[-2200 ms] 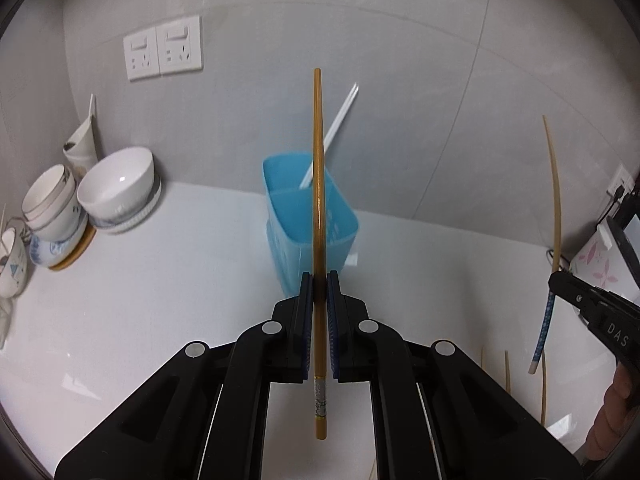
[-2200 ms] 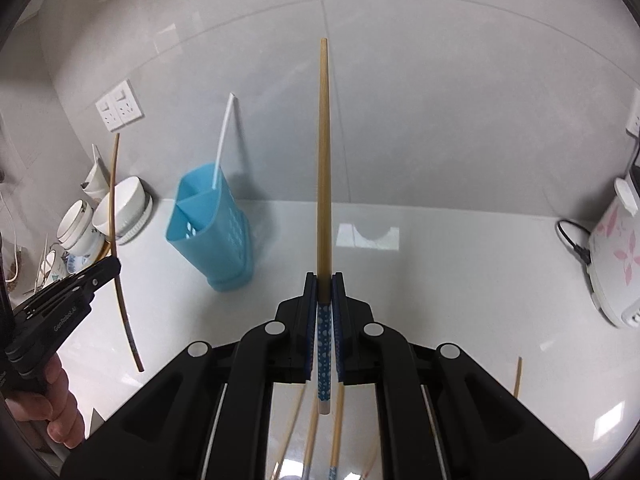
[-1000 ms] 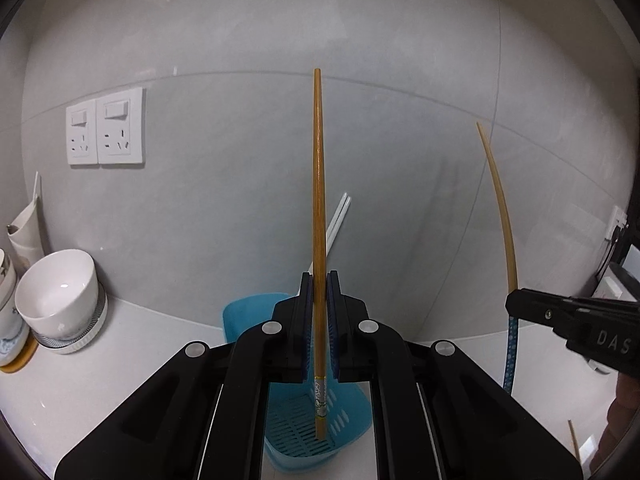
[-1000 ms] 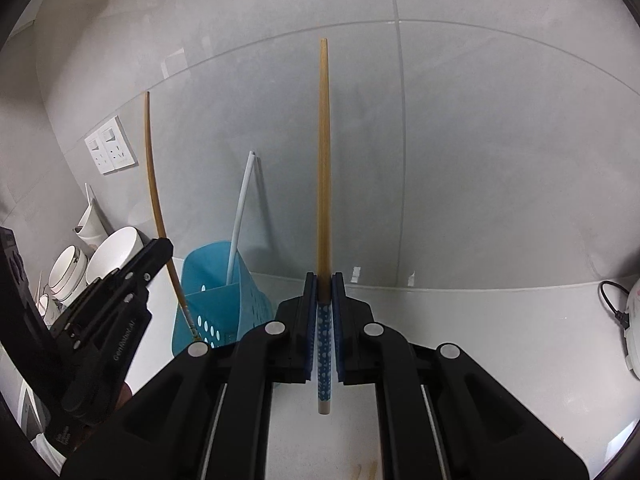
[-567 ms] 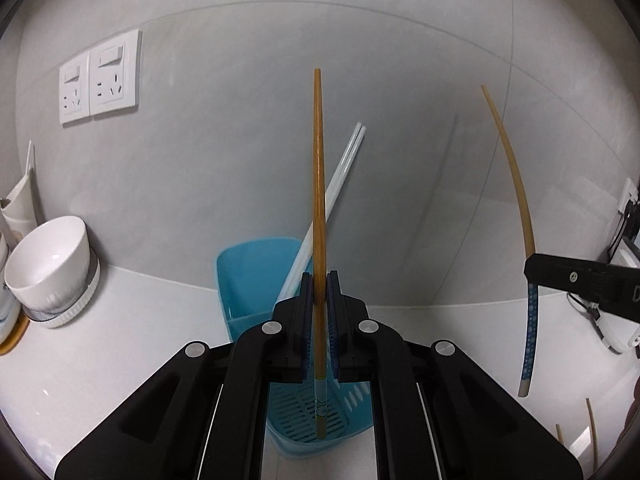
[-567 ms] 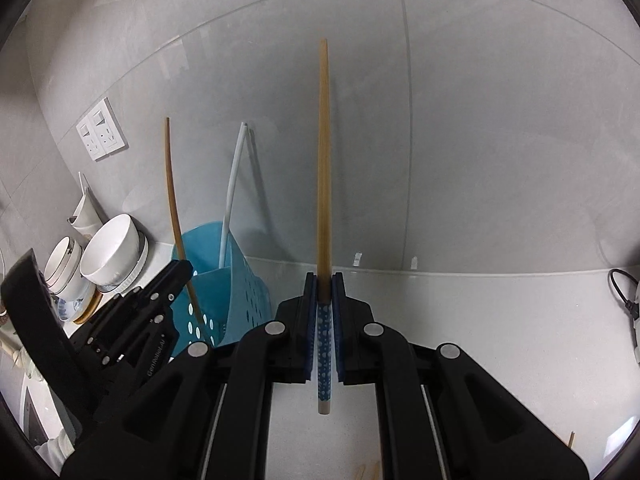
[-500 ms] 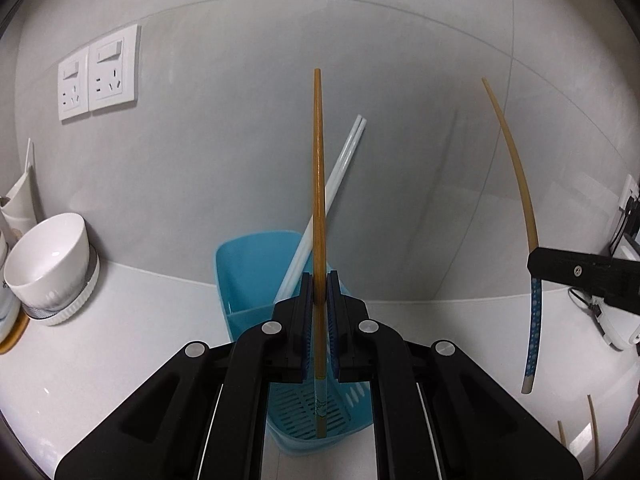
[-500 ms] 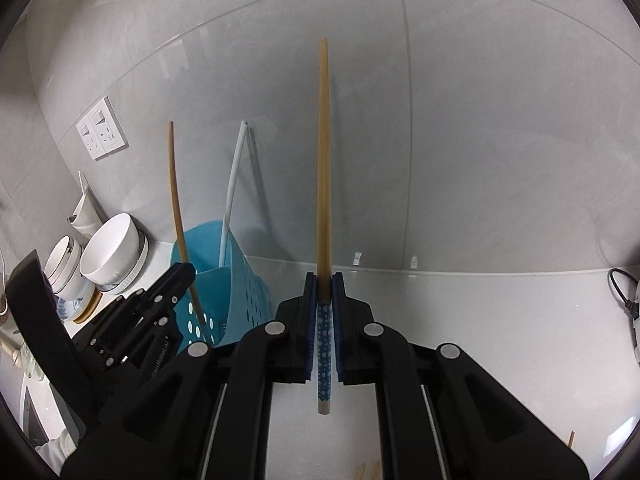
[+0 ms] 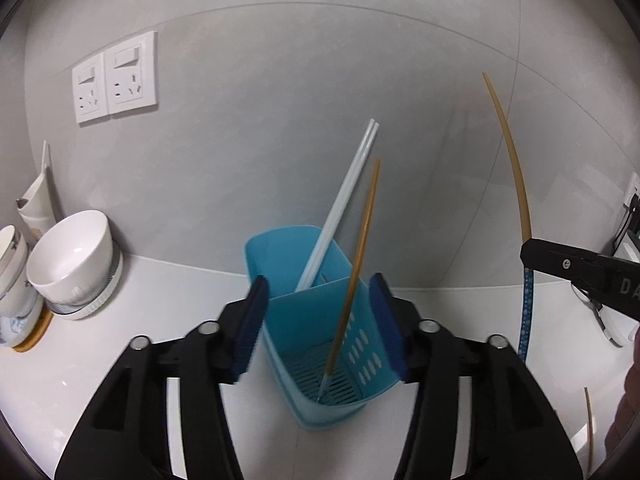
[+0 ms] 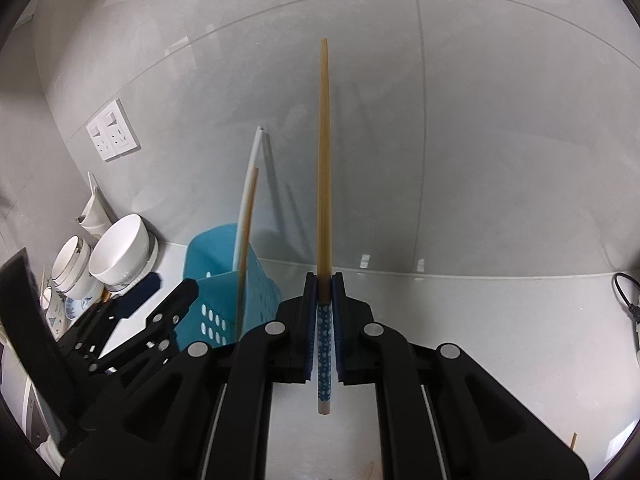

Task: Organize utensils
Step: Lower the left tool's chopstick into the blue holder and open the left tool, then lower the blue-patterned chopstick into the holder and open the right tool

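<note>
A brown chopstick [image 9: 354,276] is observed standing tilted in the near compartment of the blue utensil holder [image 9: 320,360], its lower tip on the slotted floor and free of both pads; half a second earlier it was clamped upright in the left gripper [image 9: 320,324]. That gripper's jaws are opening, spread to either side of the holder, with the chopstick between but untouched. Two white chopsticks [image 9: 340,208] are seen leaning in the far compartment, as before. The right gripper [image 10: 324,320] is pressed together on a second chopstick [image 10: 323,160], pinched at its blue dotted end and held upright, unchanged from the earlier frame. The holder is placed on a white counter [image 9: 168,304] against a grey tiled wall [image 9: 280,80]. White bowls [image 9: 74,258] are stacked at left beneath two wall sockets [image 9: 114,76].
</note>
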The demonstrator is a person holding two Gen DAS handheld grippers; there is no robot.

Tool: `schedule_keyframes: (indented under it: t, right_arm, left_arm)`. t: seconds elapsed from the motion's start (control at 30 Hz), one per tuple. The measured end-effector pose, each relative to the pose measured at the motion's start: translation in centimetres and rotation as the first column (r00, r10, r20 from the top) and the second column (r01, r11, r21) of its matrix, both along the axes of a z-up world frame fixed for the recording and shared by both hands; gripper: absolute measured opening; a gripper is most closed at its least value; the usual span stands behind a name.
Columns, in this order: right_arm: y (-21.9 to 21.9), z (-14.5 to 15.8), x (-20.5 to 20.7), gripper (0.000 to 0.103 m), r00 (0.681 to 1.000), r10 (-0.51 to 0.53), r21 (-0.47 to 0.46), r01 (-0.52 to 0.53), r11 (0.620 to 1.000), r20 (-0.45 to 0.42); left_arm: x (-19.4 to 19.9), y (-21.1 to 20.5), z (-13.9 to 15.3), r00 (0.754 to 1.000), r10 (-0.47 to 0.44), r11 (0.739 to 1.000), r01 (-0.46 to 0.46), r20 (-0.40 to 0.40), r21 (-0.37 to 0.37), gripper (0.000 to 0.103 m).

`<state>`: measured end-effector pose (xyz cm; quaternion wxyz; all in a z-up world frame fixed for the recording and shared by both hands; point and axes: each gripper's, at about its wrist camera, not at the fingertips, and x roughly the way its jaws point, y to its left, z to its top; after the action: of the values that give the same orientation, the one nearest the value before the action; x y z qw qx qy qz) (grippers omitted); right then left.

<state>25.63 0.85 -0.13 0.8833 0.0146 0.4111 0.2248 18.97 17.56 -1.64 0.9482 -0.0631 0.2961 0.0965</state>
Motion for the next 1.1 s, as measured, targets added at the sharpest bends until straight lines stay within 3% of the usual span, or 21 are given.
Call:
schedule_keyframes:
  t: [0.07, 0.2, 0.23, 0.37, 0.77, 1.1]
  right_arm:
    - [0.4, 0.2, 0.0, 0.007, 1.0, 0.01, 0.013, -0.01, 1.0, 0.004]
    - [1.3, 0.4, 0.2, 0.007, 0.999, 0.034, 0.052, -0.034, 0.998, 0.008]
    - [1.5, 0.5, 0.3, 0.007, 0.999, 0.042, 0.063, -0.042, 0.997, 0.01]
    - [2.8, 0.6, 0.6, 0.007, 0.997, 0.072, 0.102, -0.073, 0.992, 0.017]
    - [6.8, 0.4, 1.0, 0.007, 0.991, 0.114, 0.191, -0.127, 0.973, 0.075]
    - [9.3, -2.9, 0.4, 0.007, 0.986, 0.124, 0.131, -0.138, 0.982, 0.109]
  left_arm:
    - [-0.5, 0.5, 0.6, 1.0, 0.015, 1.0, -0.015, -0.014, -0.002, 0.071]
    - [-1.3, 1.5, 1.6, 0.998, 0.04, 0.999, -0.04, -0.047, -0.004, 0.084]
    - [-1.4, 1.9, 1.7, 0.997, 0.05, 0.999, -0.05, -0.059, -0.005, 0.091]
    - [-2.0, 2.4, 2.1, 0.992, 0.068, 0.997, -0.071, -0.104, -0.018, 0.097]
    - [-3.6, 5.0, 1.8, 0.984, 0.107, 0.993, -0.111, -0.142, -0.027, 0.097]
    - [-4.1, 6.7, 0.7, 0.977, 0.138, 0.989, -0.145, -0.16, -0.037, 0.097]
